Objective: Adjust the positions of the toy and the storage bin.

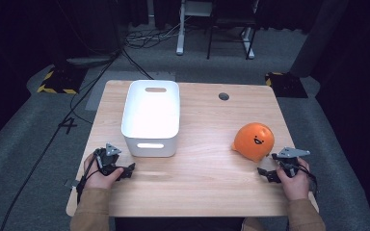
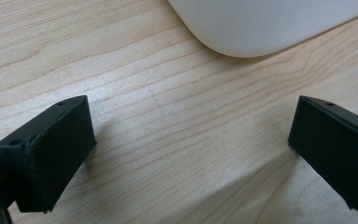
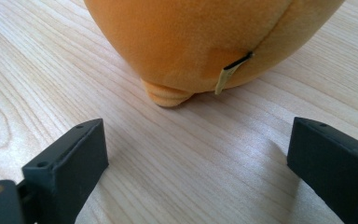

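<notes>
While both jaws gape empty, right hand-held gripper (image 3: 196,163) near orange plush toy (image 3: 205,42) cropped above, left hand-held gripper (image 2: 191,154) wide, white bin (image 2: 265,23) corner cut off

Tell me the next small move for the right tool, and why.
Probably ease the right tool forward around the orange plush toy: its jaws stand open with bare table between them, and the toy lies just ahead, untouched. The white bin waits across the table.

digit 4 (image 1: 70,126) on floor (image 1: 24,139) (taped)
</notes>
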{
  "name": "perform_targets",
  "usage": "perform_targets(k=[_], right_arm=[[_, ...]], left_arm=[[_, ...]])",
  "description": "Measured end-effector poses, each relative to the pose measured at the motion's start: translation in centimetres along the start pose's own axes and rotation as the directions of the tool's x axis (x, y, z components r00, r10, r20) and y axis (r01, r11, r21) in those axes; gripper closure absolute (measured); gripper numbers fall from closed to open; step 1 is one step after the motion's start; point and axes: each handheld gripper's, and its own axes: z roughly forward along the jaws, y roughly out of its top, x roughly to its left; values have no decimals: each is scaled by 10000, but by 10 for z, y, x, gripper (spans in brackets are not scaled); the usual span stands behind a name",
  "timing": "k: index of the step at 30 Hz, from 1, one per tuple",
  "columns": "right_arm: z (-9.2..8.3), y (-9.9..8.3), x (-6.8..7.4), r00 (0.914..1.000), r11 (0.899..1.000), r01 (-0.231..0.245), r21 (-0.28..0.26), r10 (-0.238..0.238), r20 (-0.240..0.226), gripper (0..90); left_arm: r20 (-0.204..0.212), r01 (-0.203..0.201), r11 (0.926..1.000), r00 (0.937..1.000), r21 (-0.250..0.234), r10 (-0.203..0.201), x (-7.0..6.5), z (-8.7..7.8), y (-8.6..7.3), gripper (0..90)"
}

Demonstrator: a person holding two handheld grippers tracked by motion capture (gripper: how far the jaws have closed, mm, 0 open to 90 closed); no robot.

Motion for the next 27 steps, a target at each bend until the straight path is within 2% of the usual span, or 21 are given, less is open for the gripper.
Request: perform_targets(k=[4, 6, 7, 9, 11, 13, 14, 18, 23, 27], right_arm=[[0, 0, 0, 10000, 10000, 14, 6, -14, -16, 50], [0, 0, 0, 10000, 10000, 8, -14, -8, 2, 50], [0, 0, 0, 10000, 10000, -16, 28, 16, -29, 50], [0, 0, 1, 10000, 10000, -32, -4, 32, -16, 50], [0, 0, 1, 10000, 10000, -36, -6, 36, -16, 50], [0, 0, 1, 10000, 10000, -43, -5, 43, -20, 50], [0, 0, 1, 10000, 10000, -37, -8, 37, -22, 50], [0, 0, 1, 10000, 10000, -57, -16, 57, -27, 50], [0, 0, 1, 10000, 10000, -49, -2, 49, -31, 50], [0, 0, 1, 10000, 10000, -78, -14, 78, -23, 50]], left_arm=[[21, 45, 9999, 10000, -102, -45, 3, -3, -1, 50], [-23, 194, 9997, 9998, -176, -194, 5, -8, -1, 185], [-11, 328, 9994, 9995, -130, -328, 6, -10, -1, 221], [-42, 612, 9980, 9981, -171, -613, 8, -16, 0, 153], [86, 847, 9962, 9964, -222, -845, 11, -22, 0, 210], [168, 988, 9946, 9950, -325, -983, 12, -25, 0, 189], [389, 1051, 9934, 9939, -465, -1033, 13, -31, 1, 195], [593, 883, 9938, 9947, -671, -843, 13, -41, 3, 199], [498, 750, 9919, 9963, -1028, -702, 12, -53, 11, 204], [599, 771, 9903, 9957, -1158, -705, 9, -60, 16, 205]])
